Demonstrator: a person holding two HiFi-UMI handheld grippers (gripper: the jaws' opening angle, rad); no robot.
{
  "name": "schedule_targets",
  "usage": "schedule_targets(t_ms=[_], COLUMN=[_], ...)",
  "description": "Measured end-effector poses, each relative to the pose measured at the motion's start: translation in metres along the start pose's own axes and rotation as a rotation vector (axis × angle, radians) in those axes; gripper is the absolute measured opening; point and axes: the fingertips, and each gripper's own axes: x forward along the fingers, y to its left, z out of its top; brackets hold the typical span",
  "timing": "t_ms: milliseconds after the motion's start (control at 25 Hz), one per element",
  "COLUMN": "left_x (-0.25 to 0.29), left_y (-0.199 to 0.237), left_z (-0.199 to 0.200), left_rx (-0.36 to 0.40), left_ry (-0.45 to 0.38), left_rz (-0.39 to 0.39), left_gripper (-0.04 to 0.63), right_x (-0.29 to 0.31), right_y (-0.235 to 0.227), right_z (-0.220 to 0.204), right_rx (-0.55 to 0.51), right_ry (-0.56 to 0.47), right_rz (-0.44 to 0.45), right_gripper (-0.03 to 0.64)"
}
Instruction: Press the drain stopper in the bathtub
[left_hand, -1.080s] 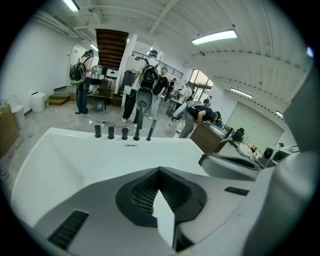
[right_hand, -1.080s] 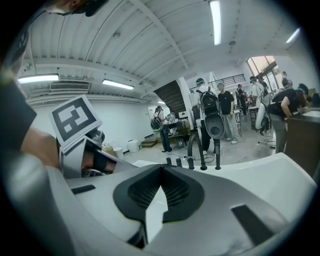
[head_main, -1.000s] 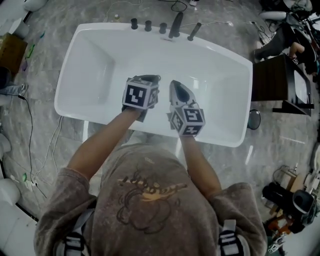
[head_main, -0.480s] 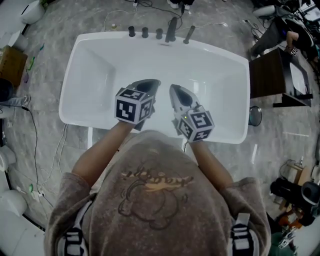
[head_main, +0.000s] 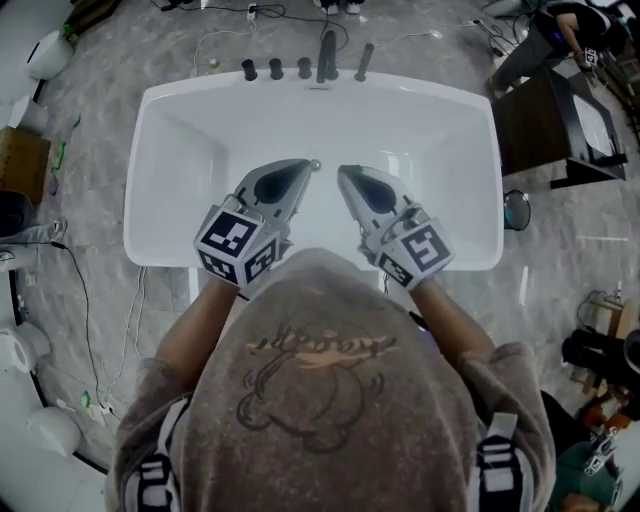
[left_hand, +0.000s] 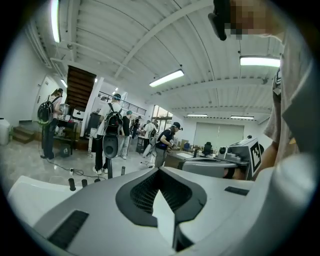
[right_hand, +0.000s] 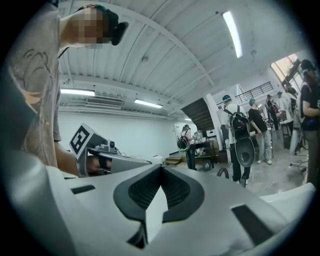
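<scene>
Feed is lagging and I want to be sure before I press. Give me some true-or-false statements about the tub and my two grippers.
1. Both the left gripper and the right gripper hang above the bathtub. True.
2. The left gripper clamps a stopper. False: its jaws are together with nothing between them.
3. Dark tap fittings line the tub's far rim. True.
4. The right gripper's jaws are wide apart. False: they meet at the tips.
5. A dark cabinet stands left of the tub. False: it stands on the right.
</scene>
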Motion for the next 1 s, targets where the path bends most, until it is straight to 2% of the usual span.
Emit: schedule_targets(t_ms=[320,520,1000], left_x=[-0.004,-0.006,-0.015], left_y=[-0.004,0.003,0.005], left_z=[0.000,-0.003,-0.001], left_rx=[0.080,0.060,0.079], left_ry=[-0.051,-0.075,-0.095], left_rz=[-0.020,-0.019,-0.023], left_gripper=[0.002,0.002,0.002], right_x=[-0.006,-0.009,-0.010], right_y=[0.019,0.019,0.020], right_z=[0.005,0.004,0.004], right_rx=[-0.037,-0.025,-0.031], right_ry=[-0.078,-0.095,-0.089], right_rz=[0.096,0.111,0.127], right_gripper=[-0.002,-0.002,-0.002])
